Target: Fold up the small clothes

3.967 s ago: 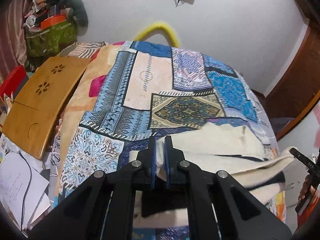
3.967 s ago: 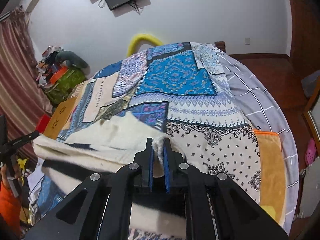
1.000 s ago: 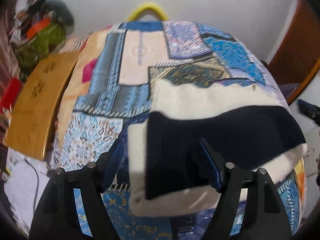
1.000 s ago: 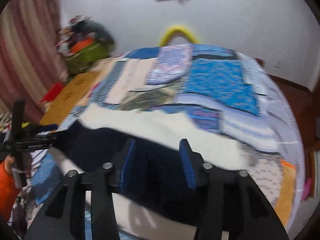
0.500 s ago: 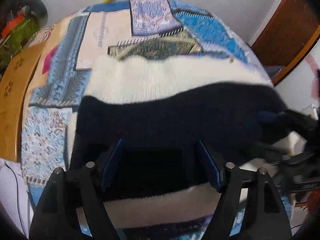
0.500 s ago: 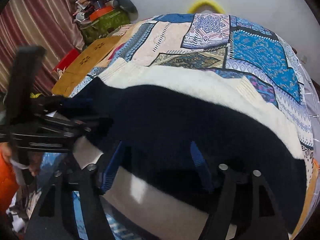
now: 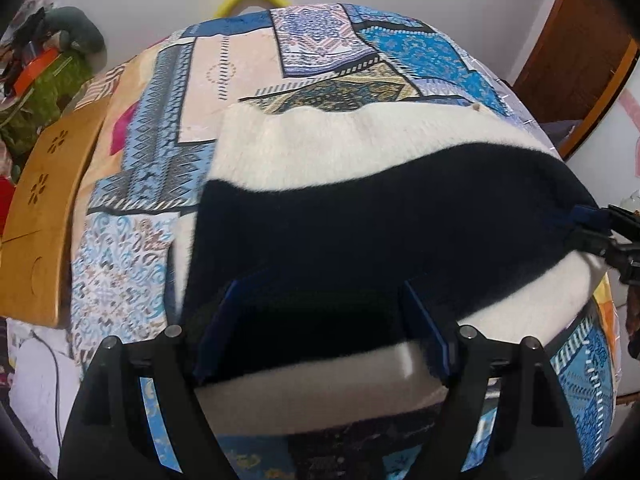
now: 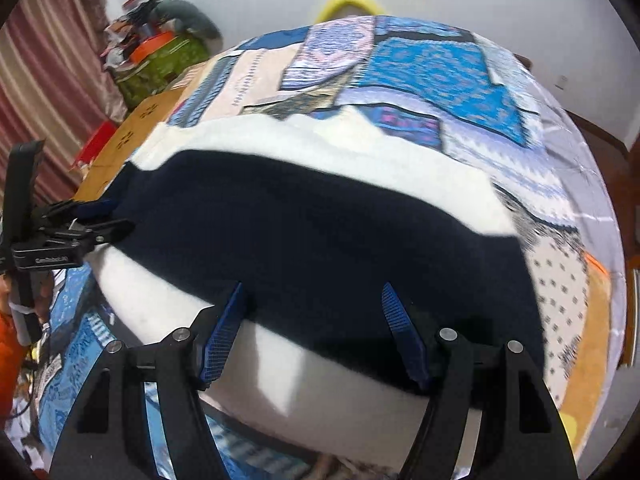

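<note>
Cream-and-navy fuzzy knit garment (image 7: 360, 208) lies folded flat on the patchwork-print bedspread (image 7: 132, 248). Left gripper (image 7: 320, 320) and right gripper (image 8: 316, 324) hover above its near edge, fingers spread, the left's just widened, nothing pinched.

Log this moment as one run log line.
step: fold released | garment: cream and navy, flat on bedspread | left tongs: open, just widened | right tongs: open | holding: nothing

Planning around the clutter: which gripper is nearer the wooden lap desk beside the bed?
Left. The left gripper works the garment end by the wooden lap desk; the right gripper is at the opposite end.
</note>
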A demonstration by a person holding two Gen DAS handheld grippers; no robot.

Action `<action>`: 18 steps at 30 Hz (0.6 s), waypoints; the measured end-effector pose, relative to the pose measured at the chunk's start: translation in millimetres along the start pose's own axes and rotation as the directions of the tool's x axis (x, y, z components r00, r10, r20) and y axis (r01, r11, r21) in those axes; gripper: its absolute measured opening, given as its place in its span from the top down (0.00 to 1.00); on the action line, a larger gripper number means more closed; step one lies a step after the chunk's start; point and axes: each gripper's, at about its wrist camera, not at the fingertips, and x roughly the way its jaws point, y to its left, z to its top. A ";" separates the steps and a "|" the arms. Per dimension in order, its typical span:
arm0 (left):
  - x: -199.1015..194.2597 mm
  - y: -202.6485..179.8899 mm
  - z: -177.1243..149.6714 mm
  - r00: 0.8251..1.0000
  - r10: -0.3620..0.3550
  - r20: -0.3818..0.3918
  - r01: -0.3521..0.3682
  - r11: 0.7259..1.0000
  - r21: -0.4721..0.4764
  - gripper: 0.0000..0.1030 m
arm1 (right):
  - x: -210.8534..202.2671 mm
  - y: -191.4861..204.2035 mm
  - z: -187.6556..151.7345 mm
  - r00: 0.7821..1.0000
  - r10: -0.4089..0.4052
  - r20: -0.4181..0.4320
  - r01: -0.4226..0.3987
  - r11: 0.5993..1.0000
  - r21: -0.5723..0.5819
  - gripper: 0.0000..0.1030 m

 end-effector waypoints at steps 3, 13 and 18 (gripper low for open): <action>-5.7 8.2 -5.9 1.000 0.017 -0.001 -0.017 1.000 -0.011 0.22 | -4.9 -14.1 -4.5 1.000 -0.020 -0.004 0.020 0.999 0.045 0.35; -22.7 45.3 -30.6 0.999 0.027 -0.024 -0.030 0.989 -0.144 0.21 | -21.5 -51.5 -26.9 0.999 -0.045 -0.011 0.046 0.986 0.160 0.35; -30.7 66.9 -40.9 0.998 -0.051 -0.024 0.042 0.959 -0.281 0.21 | -25.6 -49.8 -27.5 0.998 -0.061 -0.011 0.062 0.986 0.157 0.35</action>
